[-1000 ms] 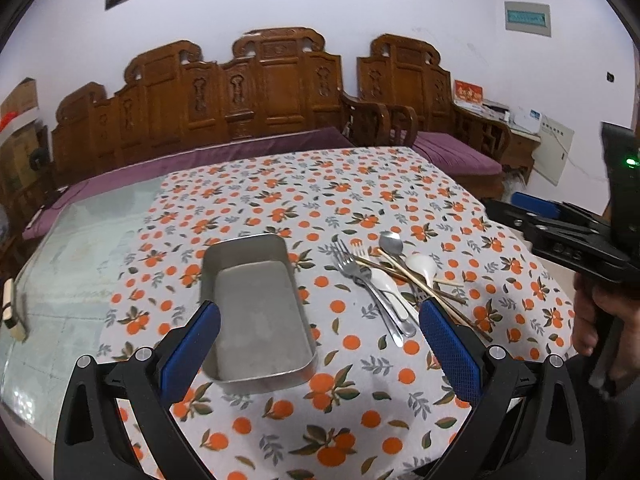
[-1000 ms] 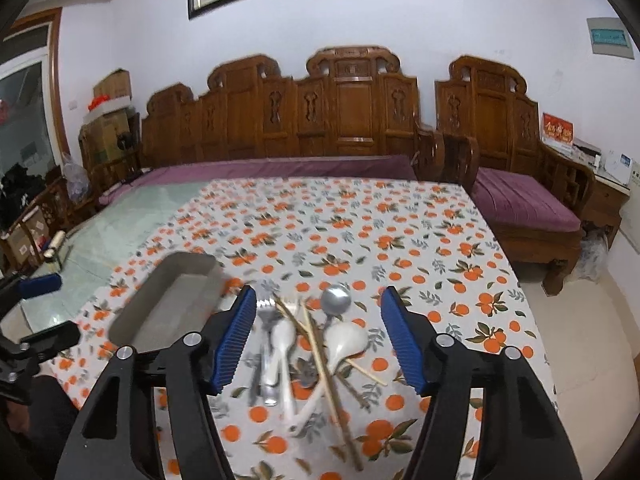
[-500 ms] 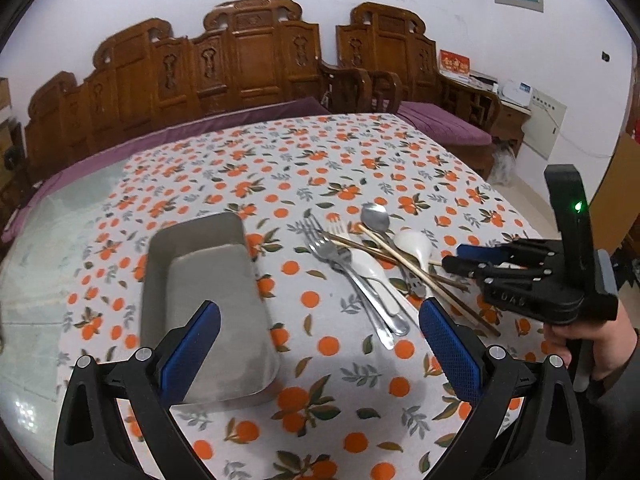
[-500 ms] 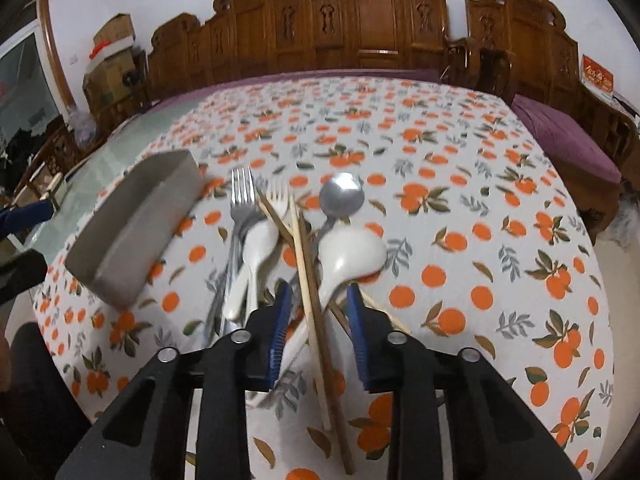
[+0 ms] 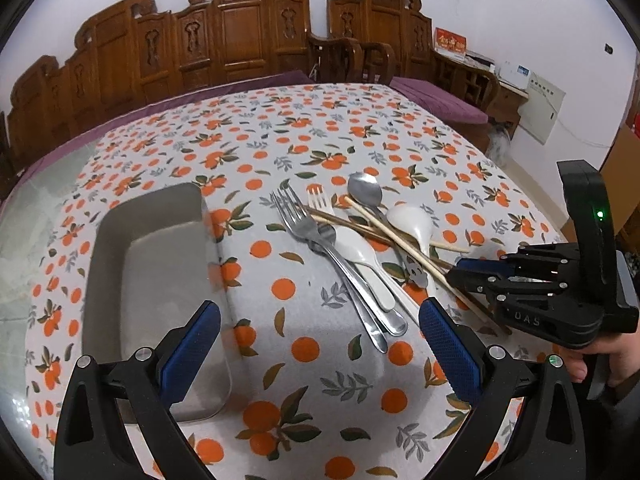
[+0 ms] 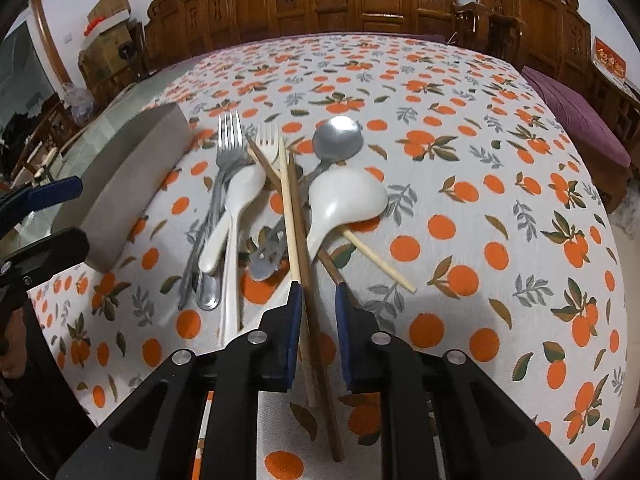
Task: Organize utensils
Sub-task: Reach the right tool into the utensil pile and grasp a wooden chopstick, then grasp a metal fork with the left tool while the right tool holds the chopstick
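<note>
A heap of utensils lies on the orange-print tablecloth: metal forks (image 5: 294, 216), a white plastic fork (image 5: 318, 196), a metal spoon (image 5: 364, 192), a white soup spoon (image 5: 412, 224) and crossed chopsticks (image 5: 384, 230). The empty metal tray (image 5: 160, 280) sits to their left. My right gripper (image 6: 319, 292) is low over the near end of the heap, jaws closing around a light and a brown chopstick (image 6: 294, 220). A gap still shows beside the right pad. My left gripper (image 5: 318, 344) stands wide open above bare cloth between tray and heap.
The tray wall (image 6: 132, 184) is to the left in the right wrist view, with a left gripper finger (image 6: 60, 192) beside it. A hand (image 5: 608, 360) holds the right gripper (image 5: 454, 276). Carved wooden benches (image 5: 240, 40) line the far side of the table.
Both grippers have come down toward the table. The right jaws went from wide open to narrow around the chopsticks. The left gripper kept its jaws wide.
</note>
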